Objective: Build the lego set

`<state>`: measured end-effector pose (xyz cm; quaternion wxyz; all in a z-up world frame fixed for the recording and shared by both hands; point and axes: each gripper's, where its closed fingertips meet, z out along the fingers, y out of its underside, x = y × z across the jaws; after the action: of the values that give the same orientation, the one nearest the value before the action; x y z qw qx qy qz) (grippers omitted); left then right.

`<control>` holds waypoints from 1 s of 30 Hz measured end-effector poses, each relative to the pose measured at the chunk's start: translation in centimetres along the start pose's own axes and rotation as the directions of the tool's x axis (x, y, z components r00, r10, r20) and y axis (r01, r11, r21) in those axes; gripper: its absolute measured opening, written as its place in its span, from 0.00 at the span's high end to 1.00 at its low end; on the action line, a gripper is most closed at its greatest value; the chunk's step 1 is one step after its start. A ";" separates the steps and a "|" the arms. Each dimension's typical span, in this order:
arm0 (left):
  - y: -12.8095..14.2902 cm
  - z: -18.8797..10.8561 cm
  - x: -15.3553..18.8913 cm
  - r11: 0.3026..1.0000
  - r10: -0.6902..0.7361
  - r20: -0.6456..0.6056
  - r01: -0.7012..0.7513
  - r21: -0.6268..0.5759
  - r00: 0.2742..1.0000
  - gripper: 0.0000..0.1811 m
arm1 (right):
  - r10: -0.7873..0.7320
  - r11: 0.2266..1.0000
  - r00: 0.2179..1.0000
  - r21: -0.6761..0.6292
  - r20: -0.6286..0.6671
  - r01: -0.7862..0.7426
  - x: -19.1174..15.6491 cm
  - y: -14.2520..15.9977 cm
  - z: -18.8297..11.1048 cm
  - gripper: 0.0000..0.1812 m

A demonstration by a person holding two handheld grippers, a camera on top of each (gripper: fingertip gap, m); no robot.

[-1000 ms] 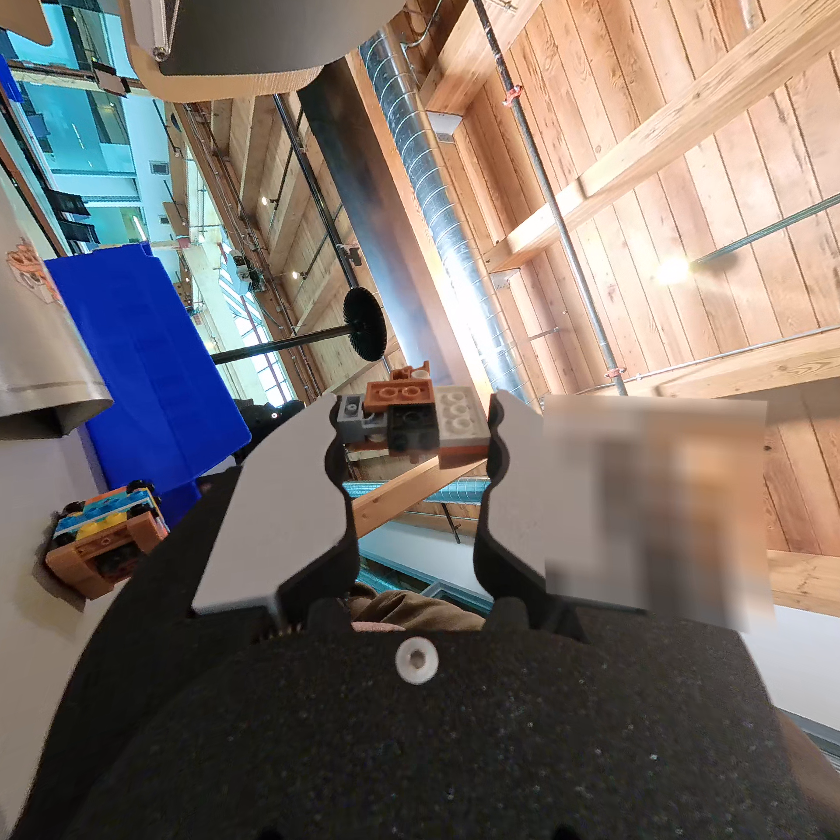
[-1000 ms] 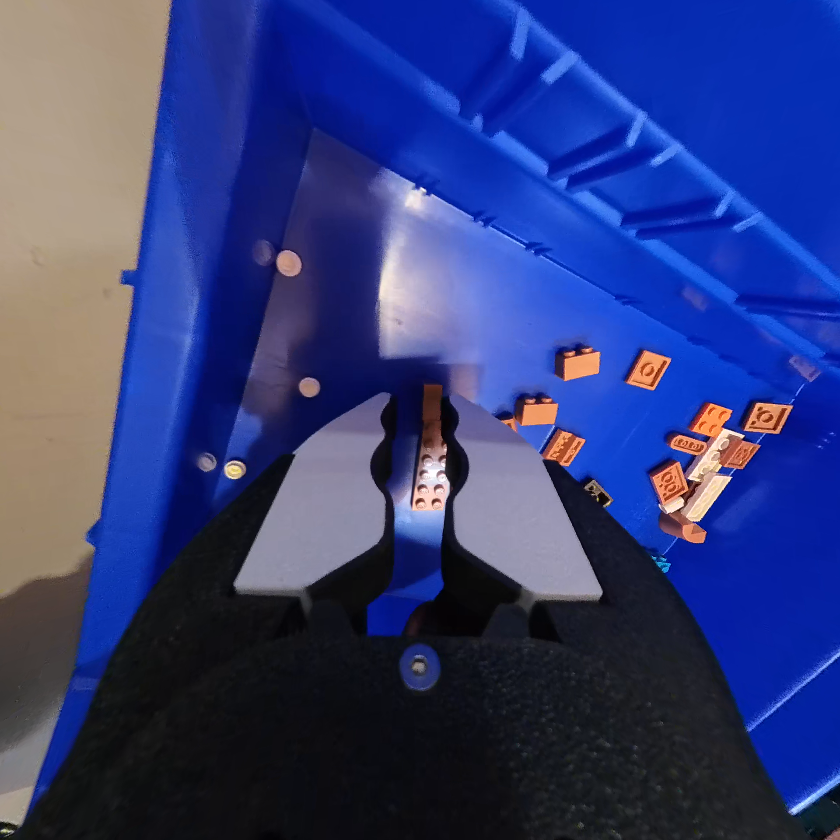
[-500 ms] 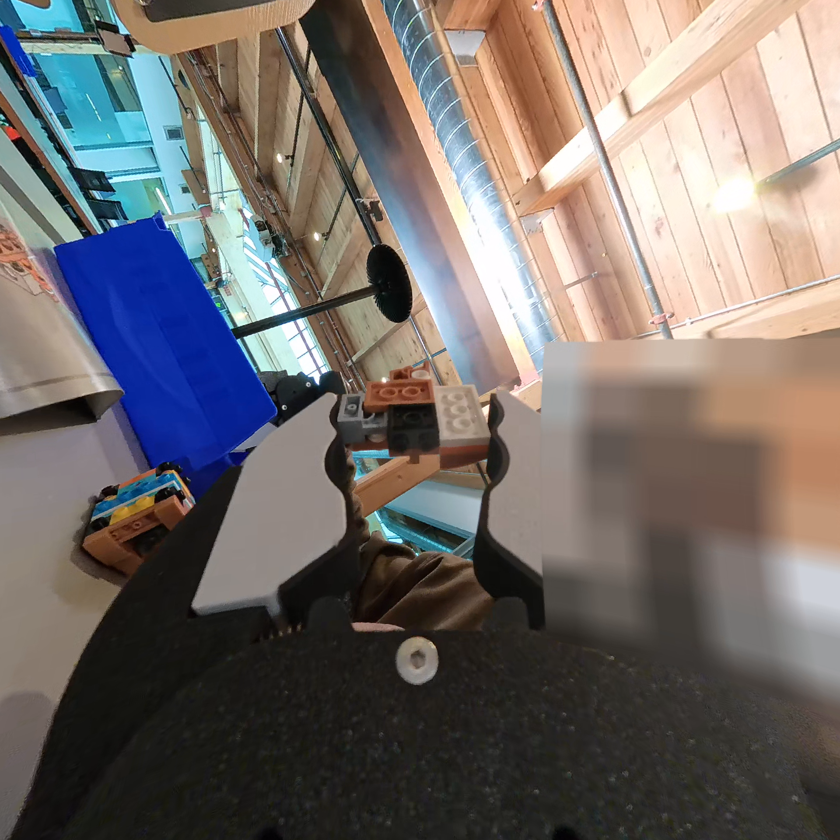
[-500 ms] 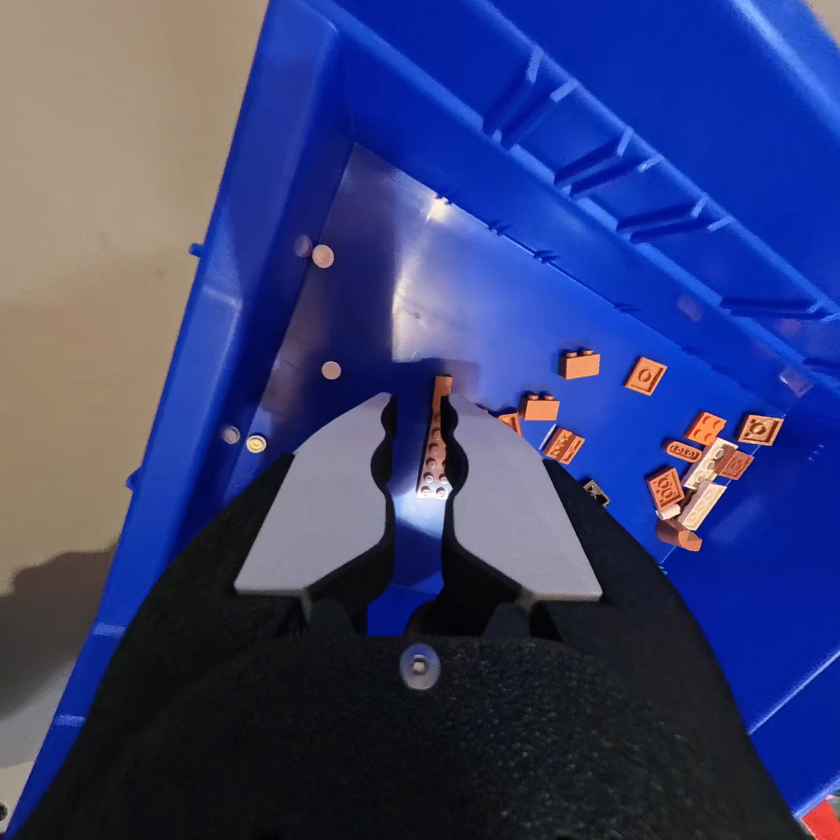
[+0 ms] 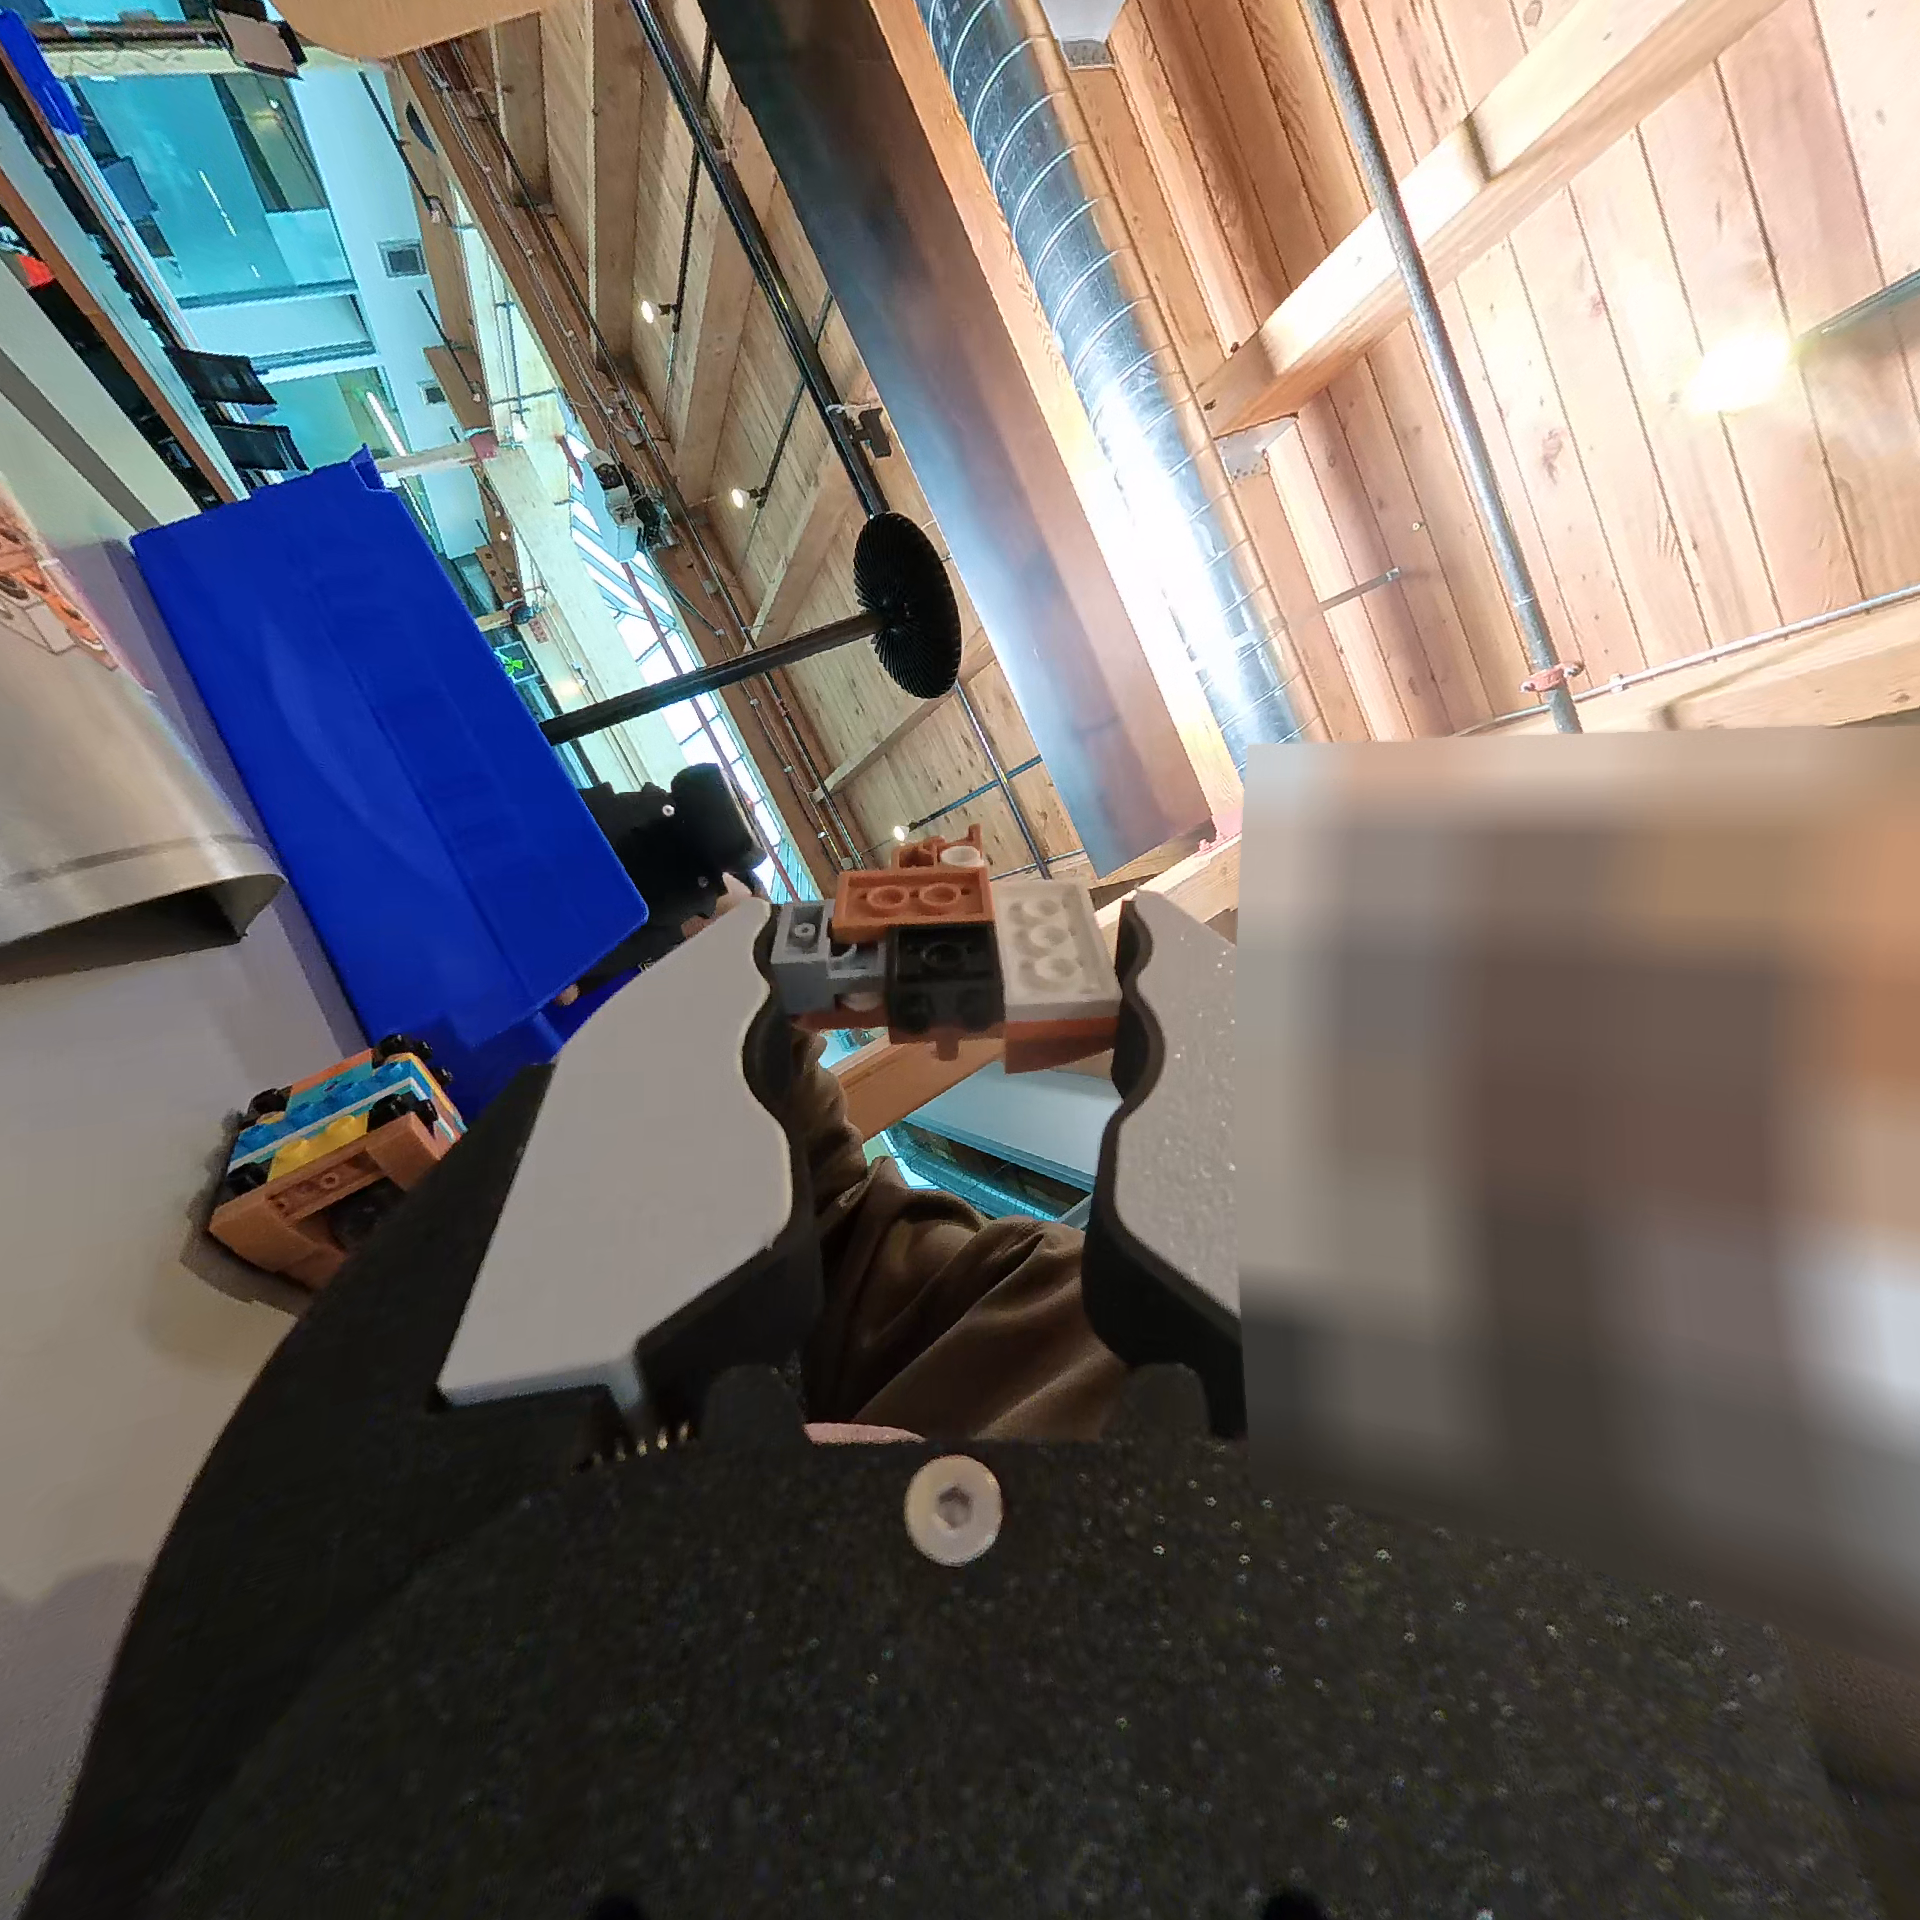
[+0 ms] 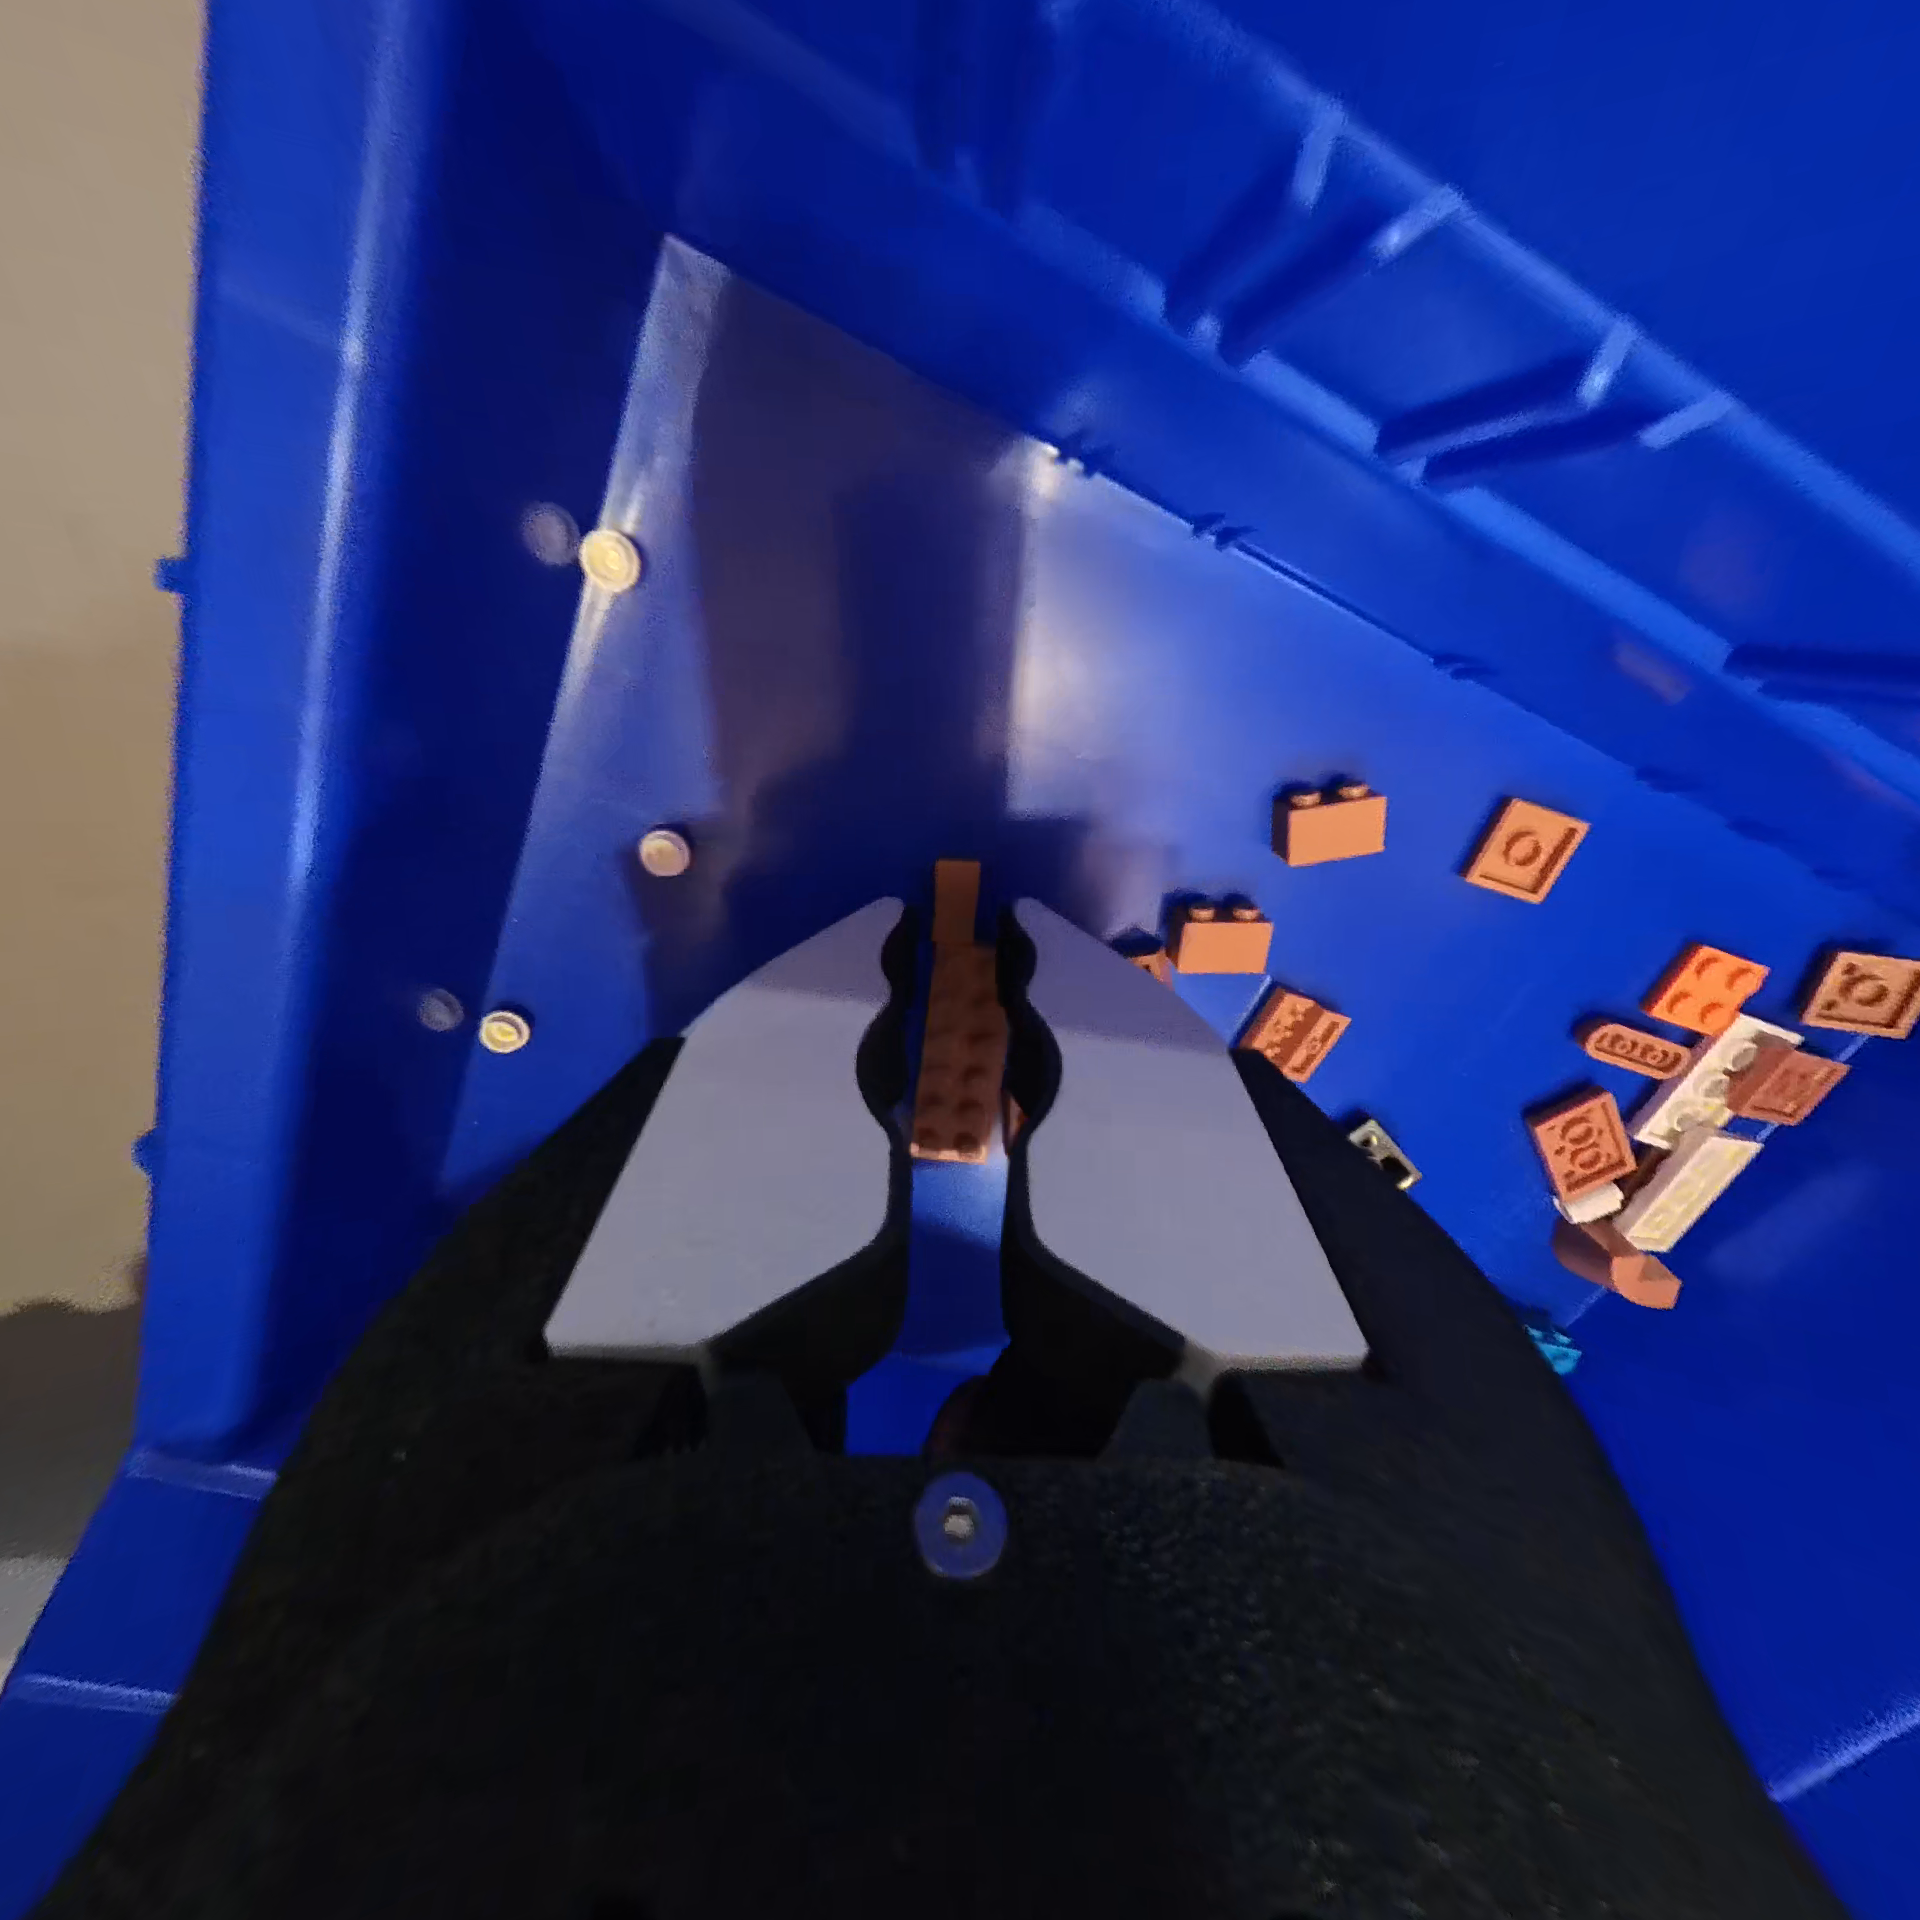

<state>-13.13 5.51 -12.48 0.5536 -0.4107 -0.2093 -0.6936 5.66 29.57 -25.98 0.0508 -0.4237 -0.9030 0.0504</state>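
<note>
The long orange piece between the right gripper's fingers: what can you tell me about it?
The long orange plate is a thin, narrow, studded strip of glossy plastic. It is clamped edge-on by the right gripper, lying along the fingers, its far end poking past their tips. It hangs over the floor of the blue bin, apart from the loose bricks to the right. Motion blur hides finer detail.
</note>
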 end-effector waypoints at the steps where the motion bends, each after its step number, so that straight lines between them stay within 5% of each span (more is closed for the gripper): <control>1: 0.0 0.0 0.0 1.000 0.000 0.000 0.000 -0.001 1.000 0.67 | 0.010 1.000 1.000 -0.002 0.017 -0.010 -0.1 0.0 0.0 0.94; 8: 0.1 0.0 0.1 1.000 0.010 -0.001 -0.010 -0.008 1.000 0.67 | 0.019 1.000 1.000 -0.004 0.005 -0.019 -0.4 -0.2 -0.4 0.96; 12: 0.0 0.0 0.2 1.000 0.023 0.002 -0.023 -0.011 1.000 0.67 | 0.063 0.964 0.992 0.265 -0.111 -0.031 -1.8 -3.8 -4.9 0.96; 17: 0.3 0.1 -0.1 0.999 0.029 0.010 -0.028 -0.025 1.000 0.67 | 0.030 0.864 0.983 0.499 -0.184 0.067 -8.5 -9.0 -9.1 0.96; 23: 1.2 0.4 -0.5 0.997 0.050 0.018 -0.049 -0.066 0.999 0.67 | -0.031 0.844 0.993 0.529 -0.110 0.085 -14.1 -13.7 -4.7 0.96; 30: 1.0 0.3 -0.5 0.997 0.054 0.024 -0.053 -0.062 0.998 0.67 | -0.042 0.855 0.998 0.515 -0.047 0.060 -15.2 -14.9 -0.5 0.96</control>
<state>-12.04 5.70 -12.87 0.5565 -0.4417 -0.1839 -0.6793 4.03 8.40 -24.27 0.1790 -0.3714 -0.8664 0.2816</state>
